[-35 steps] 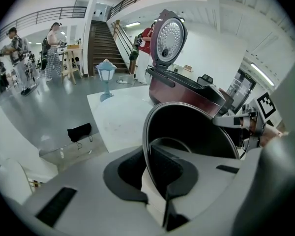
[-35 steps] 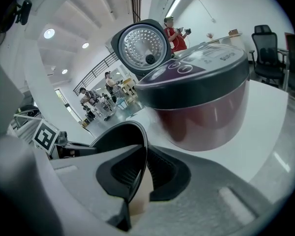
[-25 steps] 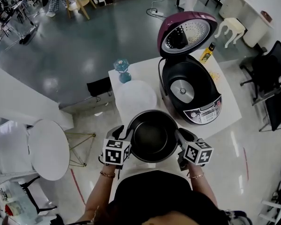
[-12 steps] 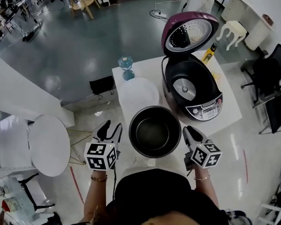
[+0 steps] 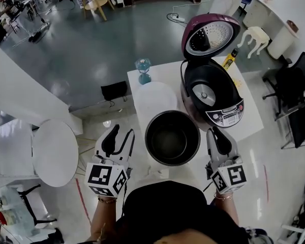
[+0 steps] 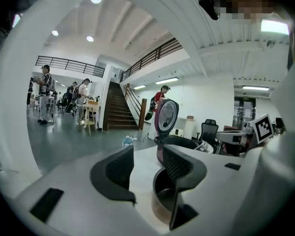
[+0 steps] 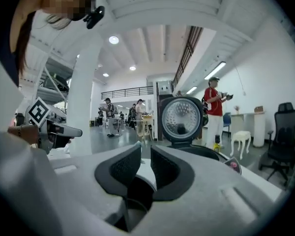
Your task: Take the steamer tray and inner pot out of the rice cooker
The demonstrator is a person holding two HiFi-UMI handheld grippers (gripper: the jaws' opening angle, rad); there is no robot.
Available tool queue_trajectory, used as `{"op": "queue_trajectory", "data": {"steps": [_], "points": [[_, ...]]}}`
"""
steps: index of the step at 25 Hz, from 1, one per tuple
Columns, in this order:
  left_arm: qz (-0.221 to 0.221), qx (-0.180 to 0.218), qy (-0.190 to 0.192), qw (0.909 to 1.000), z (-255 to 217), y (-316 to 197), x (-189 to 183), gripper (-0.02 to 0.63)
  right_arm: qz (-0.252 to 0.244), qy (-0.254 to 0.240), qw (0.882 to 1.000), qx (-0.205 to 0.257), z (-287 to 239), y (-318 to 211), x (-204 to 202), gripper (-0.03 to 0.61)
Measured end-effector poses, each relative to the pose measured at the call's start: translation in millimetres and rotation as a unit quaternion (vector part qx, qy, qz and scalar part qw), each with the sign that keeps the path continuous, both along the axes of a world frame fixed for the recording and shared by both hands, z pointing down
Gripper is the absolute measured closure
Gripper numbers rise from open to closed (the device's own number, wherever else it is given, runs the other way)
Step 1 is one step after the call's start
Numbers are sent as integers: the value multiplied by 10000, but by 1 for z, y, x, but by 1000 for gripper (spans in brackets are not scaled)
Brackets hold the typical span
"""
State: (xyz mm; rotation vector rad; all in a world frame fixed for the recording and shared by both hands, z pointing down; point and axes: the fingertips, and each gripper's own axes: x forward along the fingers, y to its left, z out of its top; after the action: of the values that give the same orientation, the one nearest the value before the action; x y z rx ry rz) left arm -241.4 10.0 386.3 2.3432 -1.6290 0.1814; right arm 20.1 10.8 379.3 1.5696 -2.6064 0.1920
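Sitting on the tabletop [image 5: 165, 74]: the dark inner pot [image 5: 172, 138], upright at the near edge, out of the rice cooker [image 5: 213, 98].
Rice cooker: behind and to the right of the pot, lid [image 5: 209, 35] raised, heating plate showing.
Steamer tray [image 5: 153, 100]: white, flat on the tabletop, just behind the pot and left of the cooker.
Left gripper [image 5: 120, 134]: left of the pot and clear of it; its jaws have just been opening and stand apart, nothing between them.
Right gripper [image 5: 217, 134]: right of the pot, not touching it; jaws a narrow gap apart, empty.
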Motion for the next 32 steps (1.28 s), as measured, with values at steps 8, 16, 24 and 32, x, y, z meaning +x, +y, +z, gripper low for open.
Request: {"op": "queue_trajectory", "data": {"steps": [8,16,24,32], "points": [[-79,590,117,9982,-20,21,2,561,-27,-192,9987,474,-24,14,-15,522],[-80,620,175,9979,-24,31,-2,595,-149,-241,9983,513,-24,21,-29,538],[86,605,-128,9980,-17,36,7,611,-79,-204,9986,475,-20,23,-26,546],[78,556,-185,9983,-14,42,8,611,-102,-161,9987,465,-23,27,-26,572]]}}
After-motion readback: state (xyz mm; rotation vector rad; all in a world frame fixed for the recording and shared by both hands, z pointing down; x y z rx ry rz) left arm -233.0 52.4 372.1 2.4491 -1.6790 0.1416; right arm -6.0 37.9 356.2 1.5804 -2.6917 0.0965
